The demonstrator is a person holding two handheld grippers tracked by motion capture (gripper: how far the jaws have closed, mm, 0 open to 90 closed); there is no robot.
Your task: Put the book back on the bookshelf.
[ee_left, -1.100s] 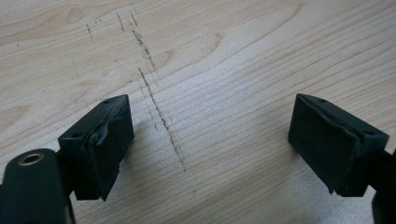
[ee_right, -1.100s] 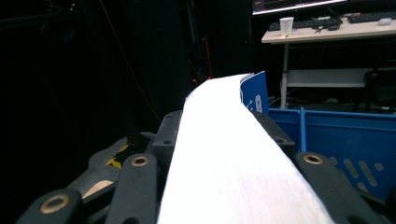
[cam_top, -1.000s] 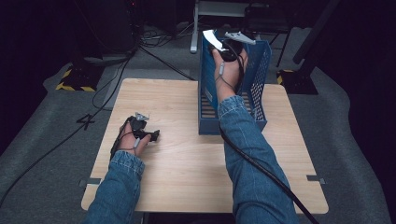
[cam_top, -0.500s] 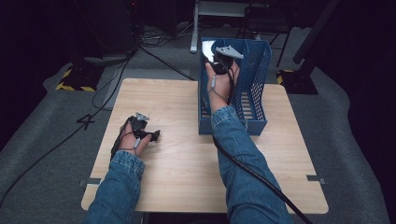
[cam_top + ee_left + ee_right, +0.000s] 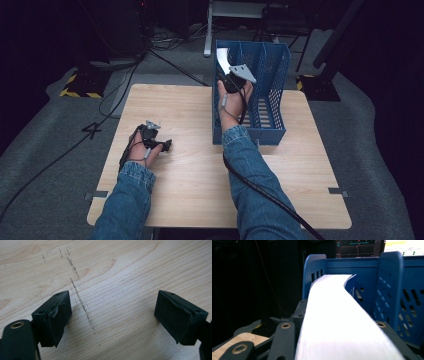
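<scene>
The step in hand looks like filing: the right gripper (image 5: 231,75) is clenched on a white sheet of paper (image 5: 337,322), held over the left slot of the blue file rack (image 5: 272,132) that stands at the desk's (image 5: 200,200) far right corner. In the right gripper view the sheet runs forward out of the jaws, bends near its far end and reaches toward the rack's back wall, with a blue divider just to its right. How many sheets are pinched I cannot tell; it reads as one, or a thin stack. My judgement is that the paper is partly lowered but not yet seated, so the next move calls for easing the hand down along the slot, keeping the sheet clear of the divider, and only then letting go. The left gripper (image 5: 156,141) rests near the desk's left edge, well apart from the rack; the left gripper view shows its jaws spread wide over bare wood crossed by a dark pencil line (image 5: 81,305), grasping nothing. By count: one rack, whose slots I cannot count with certainty, one paper item, two grippers, one desk.
</scene>
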